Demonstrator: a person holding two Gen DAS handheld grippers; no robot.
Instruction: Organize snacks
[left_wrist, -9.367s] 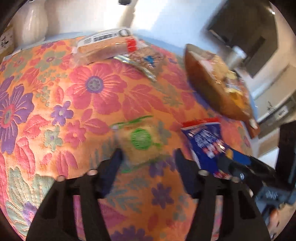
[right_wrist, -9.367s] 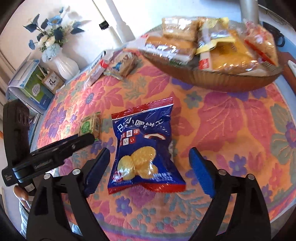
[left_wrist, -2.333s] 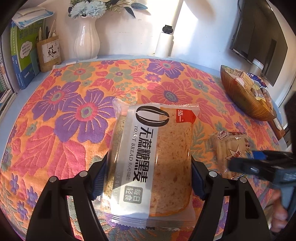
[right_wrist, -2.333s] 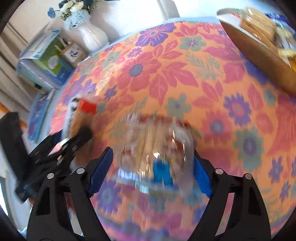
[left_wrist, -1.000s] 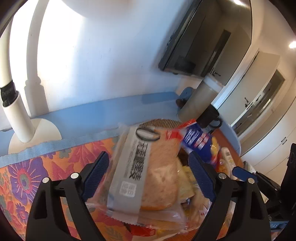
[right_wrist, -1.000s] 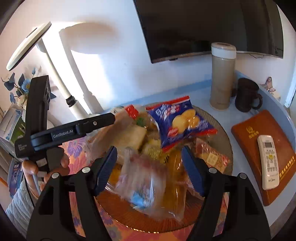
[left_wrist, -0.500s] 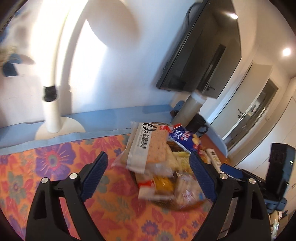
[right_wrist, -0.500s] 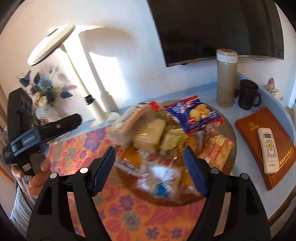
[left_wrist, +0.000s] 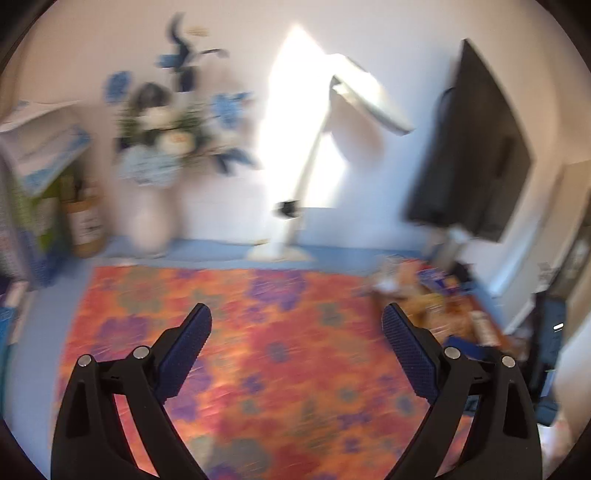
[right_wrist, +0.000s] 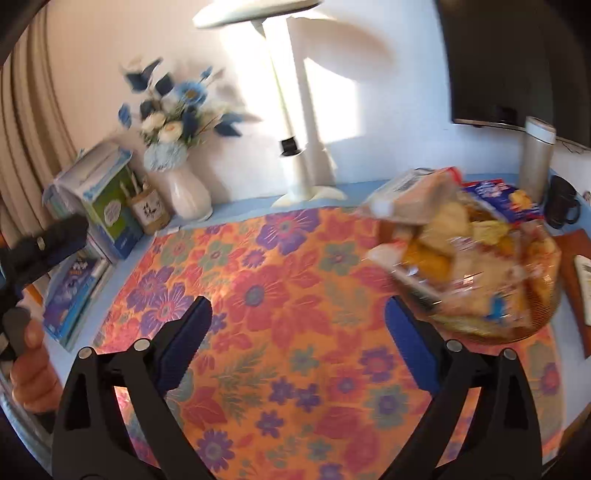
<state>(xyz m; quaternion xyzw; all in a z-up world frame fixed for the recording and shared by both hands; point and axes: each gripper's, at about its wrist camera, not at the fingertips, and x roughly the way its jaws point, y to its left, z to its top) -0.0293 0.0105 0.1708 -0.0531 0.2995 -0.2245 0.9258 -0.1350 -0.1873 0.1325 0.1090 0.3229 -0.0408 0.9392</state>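
I read both the left gripper (left_wrist: 297, 326) and right gripper (right_wrist: 298, 319) as spread and empty. The snack packets (right_wrist: 458, 254) sit heaped in the wooden bowl (right_wrist: 517, 330); the floral cloth (right_wrist: 280, 295) carries none, so sorting appears complete.

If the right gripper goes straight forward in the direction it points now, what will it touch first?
Most likely the flowered tablecloth: the open right gripper aims down at bare cloth. The snack basket lies off to its right.
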